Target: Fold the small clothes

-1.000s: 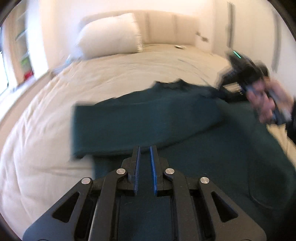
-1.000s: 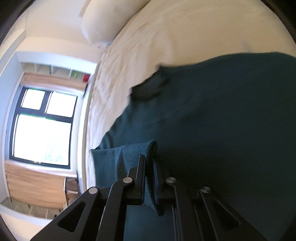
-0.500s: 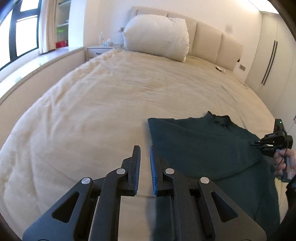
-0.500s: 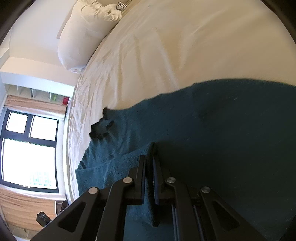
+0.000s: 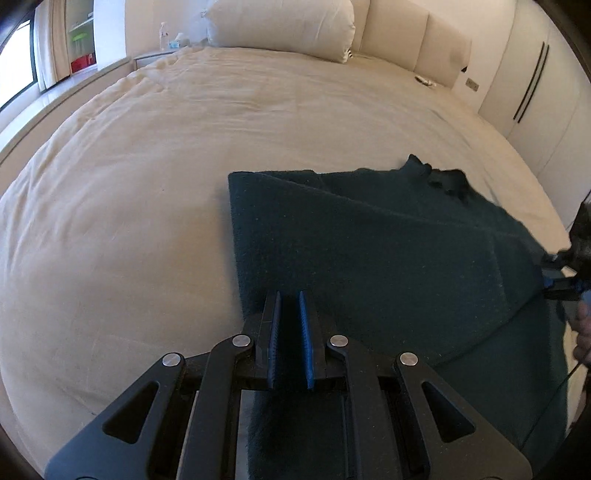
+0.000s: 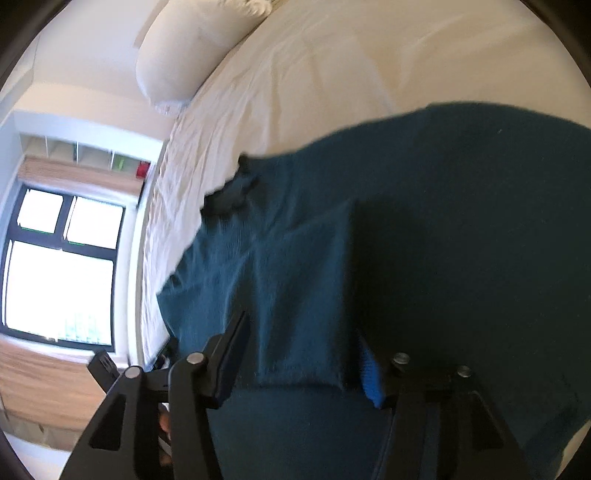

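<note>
The right gripper [image 6: 303, 354] has sprung wide, releasing the folded teal sweater [image 5: 369, 240] at frame centre; the left gripper [image 5: 290, 332] hovers nearly closed, empty; no writing legible.

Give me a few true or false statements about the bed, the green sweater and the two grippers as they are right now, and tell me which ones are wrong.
1. The sweater lies on the bed. True.
2. The right gripper is clamped shut on the sleeve. False: its jaws stand wide apart, with the sleeve lying between them.
3. A sleeve is folded across the sweater's body. True.
4. The left gripper holds a sock. False: nothing shows between its close-set fingers; it is over the sweater's edge.
5. A pillow sits at the head of the bed. True.
</note>
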Tool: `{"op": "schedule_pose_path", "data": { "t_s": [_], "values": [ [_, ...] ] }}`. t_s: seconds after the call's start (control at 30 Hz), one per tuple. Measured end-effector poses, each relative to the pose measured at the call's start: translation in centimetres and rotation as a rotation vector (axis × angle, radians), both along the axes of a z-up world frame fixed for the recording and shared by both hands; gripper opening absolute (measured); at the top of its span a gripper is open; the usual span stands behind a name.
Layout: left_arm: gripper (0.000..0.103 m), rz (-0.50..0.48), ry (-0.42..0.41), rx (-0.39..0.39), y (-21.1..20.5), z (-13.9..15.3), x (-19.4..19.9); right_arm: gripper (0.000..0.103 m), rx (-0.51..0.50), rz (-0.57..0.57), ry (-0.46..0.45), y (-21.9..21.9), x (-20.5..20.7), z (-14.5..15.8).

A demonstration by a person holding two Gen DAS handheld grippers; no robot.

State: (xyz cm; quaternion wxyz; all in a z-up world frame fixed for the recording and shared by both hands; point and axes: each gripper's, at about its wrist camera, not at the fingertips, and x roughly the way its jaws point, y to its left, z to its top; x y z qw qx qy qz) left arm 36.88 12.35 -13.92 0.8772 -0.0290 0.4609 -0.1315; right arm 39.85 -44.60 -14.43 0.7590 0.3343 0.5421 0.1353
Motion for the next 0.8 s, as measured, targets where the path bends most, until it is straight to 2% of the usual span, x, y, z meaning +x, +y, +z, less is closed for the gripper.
{"op": "schedule_pose_path", "data": {
  "t_s": [0.03, 0.07, 0.1, 0.37, 0.4, 0.6, 0.8],
  "values": [
    [0.01, 0.004, 0.002, -0.019, 0.4, 0.1, 0.3, 0.028, -0.02, 0.003, 0.01, 0.0, 0.1, -0.2],
    [0.01, 0.01, 0.002, -0.031, 0.7, 0.4, 0.4, 0.013, -0.028, -0.009, 0.021, -0.2, 0.3, -0.4],
    [0.01, 0.02, -0.001, -0.043, 1.3, 0.5, 0.5, 0.011, -0.016, -0.023, 0.023, -0.6, 0.3, -0.6],
    [0.01, 0.095, -0.033, -0.097, 5.0, 3.6, 1.2, 0.009, -0.031, -0.063, 0.001, -2.1, -0.1, -0.6],
    [0.01, 0.097, -0.038, -0.098, 4.8, 4.3, -0.2, 0.009, -0.04, -0.062, -0.002, -2.1, -0.1, -0.5],
    [0.01, 0.077, -0.046, -0.096, 3.9, 5.1, -1.6, 0.009, -0.054, -0.072, -0.006, -2.8, -0.4, -0.3],
    [0.01, 0.048, -0.047, -0.078, 2.5, 4.9, -1.6, 0.009, -0.048, -0.063, -0.002, -3.2, -0.5, -0.9]
  ]
}}
